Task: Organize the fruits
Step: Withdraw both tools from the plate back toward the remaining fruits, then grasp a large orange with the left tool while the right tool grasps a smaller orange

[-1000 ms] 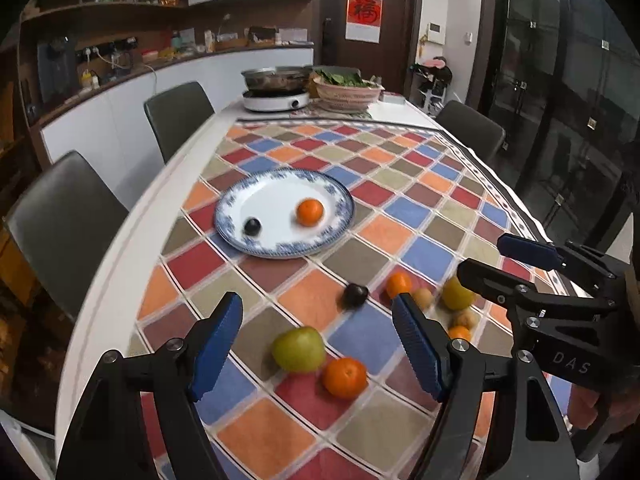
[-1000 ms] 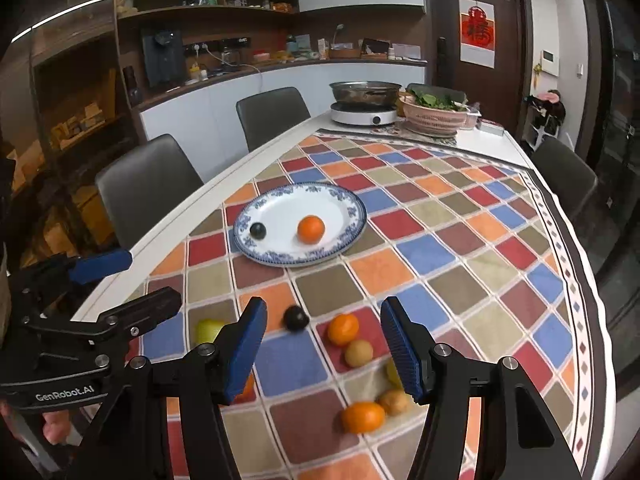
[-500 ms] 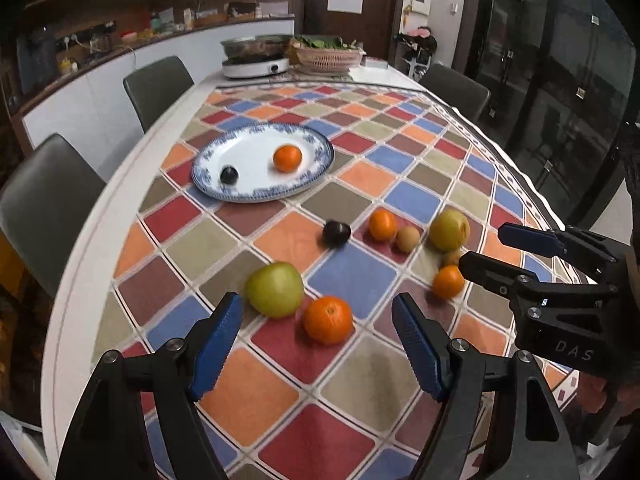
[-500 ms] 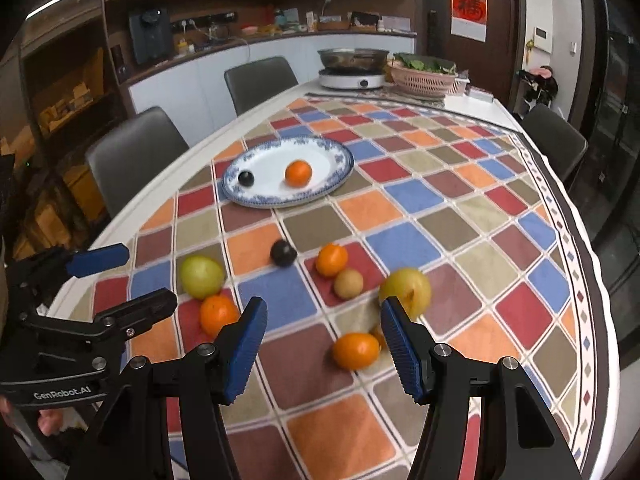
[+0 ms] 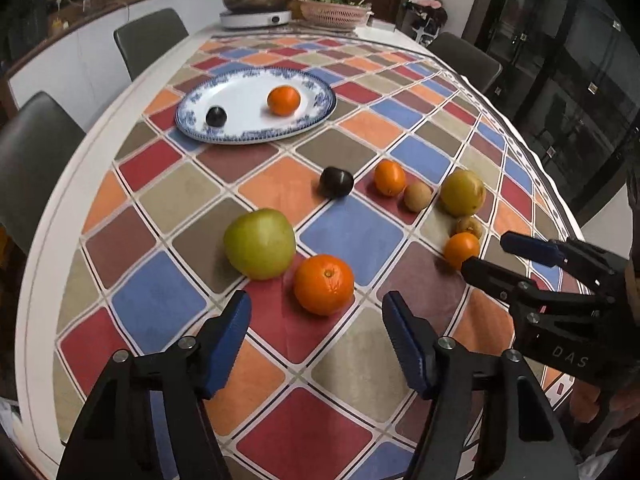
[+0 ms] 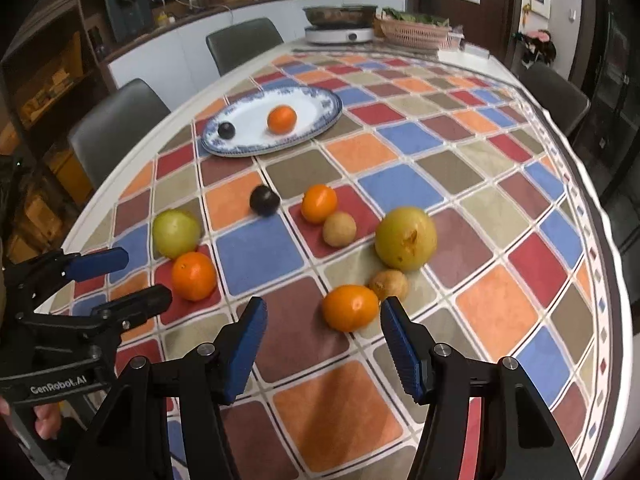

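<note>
A blue-rimmed white plate (image 5: 244,136) (image 6: 316,128) holds an orange (image 5: 283,100) and a dark plum (image 5: 216,116). Loose on the checked cloth lie a green apple (image 5: 259,249) (image 6: 176,233), a large orange (image 5: 324,284) (image 6: 194,276), a dark plum (image 5: 336,182) (image 6: 264,200), a small orange (image 5: 389,177), a kiwi (image 5: 417,197), a yellow pear (image 5: 463,193) (image 6: 405,238), another kiwi (image 6: 389,285) and another orange (image 6: 351,307). My left gripper (image 5: 316,344) is open, just short of the large orange. My right gripper (image 6: 322,344) is open, just short of the near orange.
The table's white edge (image 5: 52,220) curves along the left, with grey chairs (image 5: 28,160) beside it. A hotplate with a pan (image 5: 256,18) and a basket of greens (image 5: 334,12) stand at the far end. Glass doors (image 5: 560,80) are on the right.
Both grippers have moved down and forward toward the loose fruit, which now looks larger and nearer. Both stay open. No fruit has moved.
</note>
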